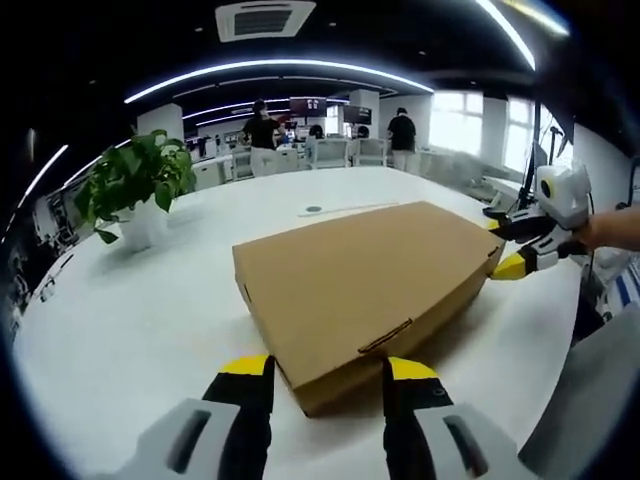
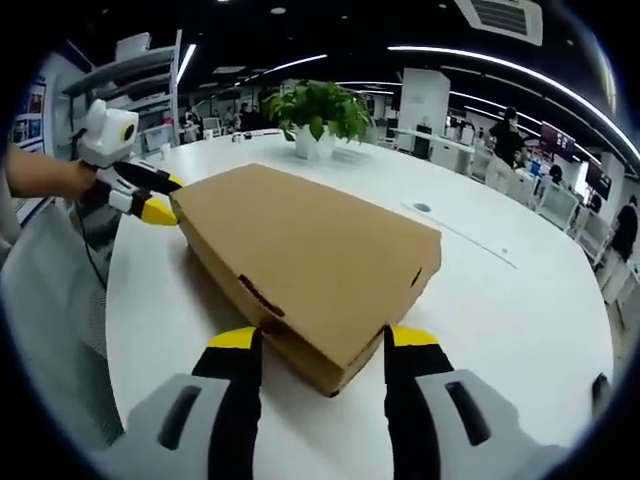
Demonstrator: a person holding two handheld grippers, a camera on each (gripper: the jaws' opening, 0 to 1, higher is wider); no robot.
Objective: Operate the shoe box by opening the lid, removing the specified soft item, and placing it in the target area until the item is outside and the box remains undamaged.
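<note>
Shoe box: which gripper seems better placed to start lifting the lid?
Left, narrowly: the left gripper's open jaws straddle the shoe box corner beside its tab slot. The right gripper straddles another corner.

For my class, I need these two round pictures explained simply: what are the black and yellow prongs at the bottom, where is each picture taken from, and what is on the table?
There is no robot here. A person holds a hand tool with two jaws in each hand, and a small camera rides on each tool, looking forward along the jaws. The prongs at the bottom of the left gripper view belong to the left gripper; those in the right gripper view belong to the right gripper. Each tool also appears at the side of the other's picture.

On the white table lies a closed brown cardboard box. A potted plant stands beyond it. The two tools face the box from opposite ends. Both pairs of jaws stand open, straddling a corner of the box; nothing is gripped yet.
</note>
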